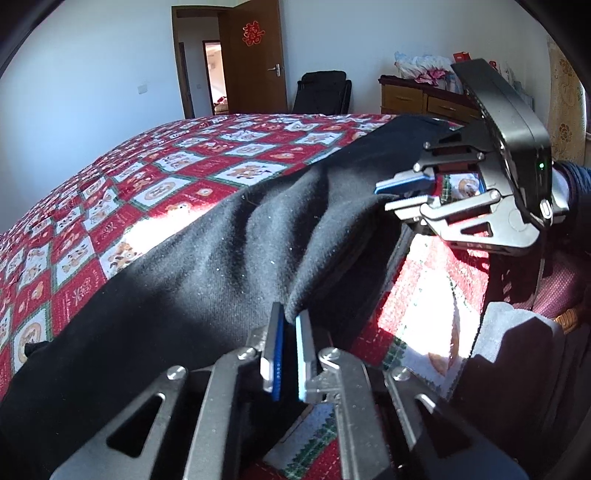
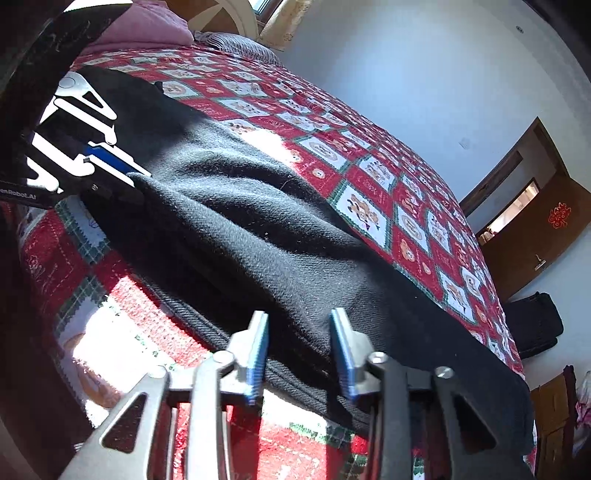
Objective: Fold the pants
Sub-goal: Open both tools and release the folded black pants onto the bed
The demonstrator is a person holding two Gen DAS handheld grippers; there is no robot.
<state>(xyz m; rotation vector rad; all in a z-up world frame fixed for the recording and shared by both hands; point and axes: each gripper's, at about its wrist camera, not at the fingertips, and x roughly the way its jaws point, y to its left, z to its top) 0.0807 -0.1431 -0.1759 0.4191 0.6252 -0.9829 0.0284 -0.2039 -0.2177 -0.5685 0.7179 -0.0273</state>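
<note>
Black pants (image 1: 203, 266) lie spread across a bed with a red patterned cover (image 1: 147, 177). At the bottom of the left wrist view, my left gripper (image 1: 290, 314) is shut on a pinched fold at the pants' near edge. My right gripper (image 1: 384, 194) reaches in from the right at the same edge. In the right wrist view the pants (image 2: 240, 221) run away over the cover (image 2: 369, 173). My right gripper (image 2: 299, 317) is open, its jaws wide apart on either side of the waistband edge and not pressing it. My left gripper (image 2: 136, 171) pinches the cloth at upper left.
A brown door (image 1: 255, 55) stands open at the far wall, with a black chair (image 1: 323, 92) and a wooden dresser (image 1: 417, 98) beside it. Pillows (image 2: 147, 26) lie at the head of the bed. Bright sunlight falls on the cover near the bed's edge.
</note>
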